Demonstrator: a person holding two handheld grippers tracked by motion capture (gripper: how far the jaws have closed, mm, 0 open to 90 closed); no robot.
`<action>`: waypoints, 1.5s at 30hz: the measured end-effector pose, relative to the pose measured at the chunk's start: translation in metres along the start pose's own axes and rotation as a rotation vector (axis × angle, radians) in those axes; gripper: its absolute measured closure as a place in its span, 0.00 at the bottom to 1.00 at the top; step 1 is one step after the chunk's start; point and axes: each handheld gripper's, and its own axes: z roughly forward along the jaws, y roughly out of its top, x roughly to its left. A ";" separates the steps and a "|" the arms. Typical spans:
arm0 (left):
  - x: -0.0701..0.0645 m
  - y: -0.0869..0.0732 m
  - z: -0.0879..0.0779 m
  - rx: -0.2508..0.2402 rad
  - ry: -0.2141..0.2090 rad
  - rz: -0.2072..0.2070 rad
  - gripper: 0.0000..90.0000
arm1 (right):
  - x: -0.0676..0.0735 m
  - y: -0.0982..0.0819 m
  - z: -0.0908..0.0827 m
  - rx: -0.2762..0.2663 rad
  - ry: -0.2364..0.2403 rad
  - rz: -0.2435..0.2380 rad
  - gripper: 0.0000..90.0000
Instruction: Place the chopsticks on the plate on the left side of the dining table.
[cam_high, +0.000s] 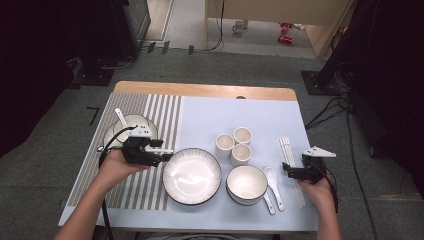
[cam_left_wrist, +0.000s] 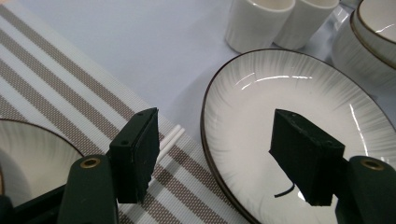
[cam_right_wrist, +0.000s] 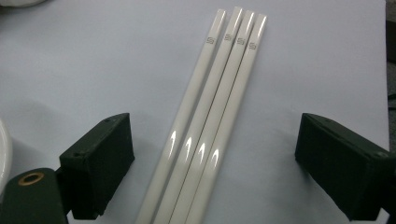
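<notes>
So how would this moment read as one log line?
left gripper: open, over ribbed white plate | right gripper: open, above four white chopsticks

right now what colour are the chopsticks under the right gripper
Glossy white chopsticks, clearest in the right gripper view.

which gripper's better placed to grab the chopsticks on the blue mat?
Right. The right gripper hangs open directly over the chopsticks, jaws either side. The left gripper is across the table by the large plate.

My claws' jaws are black. Chopsticks glossy white, small grey logo at 12 o'clock end. Plate white, dark rim. Mat brown-and-white striped; bench cloth pale blue.
</notes>
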 end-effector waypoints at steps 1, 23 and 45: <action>0.000 0.001 0.001 -0.004 -0.009 -0.005 0.37 | 0.000 0.000 0.000 0.000 0.000 0.000 0.13; -0.004 0.033 0.021 -0.032 -0.091 0.025 0.37 | 0.000 0.000 0.000 0.000 0.001 0.001 0.13; -0.009 0.046 0.048 -0.022 -0.133 0.067 0.32 | 0.000 0.000 0.000 -0.001 0.001 0.001 0.13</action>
